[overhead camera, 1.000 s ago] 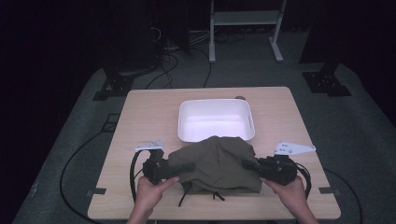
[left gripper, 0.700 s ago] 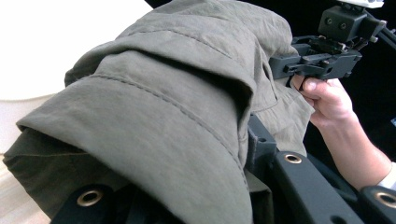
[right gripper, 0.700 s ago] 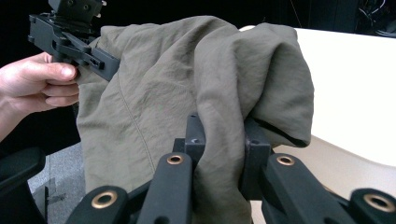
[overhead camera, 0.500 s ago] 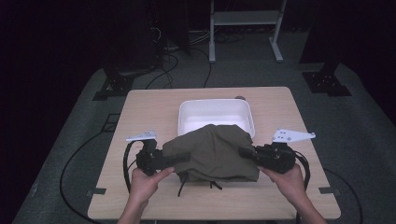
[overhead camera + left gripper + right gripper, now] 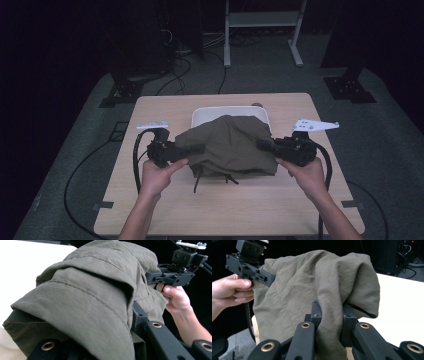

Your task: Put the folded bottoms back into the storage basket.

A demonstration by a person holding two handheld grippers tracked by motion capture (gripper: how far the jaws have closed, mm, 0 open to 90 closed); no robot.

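Over the white tub (image 5: 210, 114), both grippers' jaws clamp the olive garment (image 5: 230, 147), lifted and partly covering it; lowering it inside remains, seemingly.

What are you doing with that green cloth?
A person holds a folded olive-green garment up between two grippers. The left gripper pinches one side and the right gripper pinches the other. The garment hangs over the near edge of a white tray on the wooden table.
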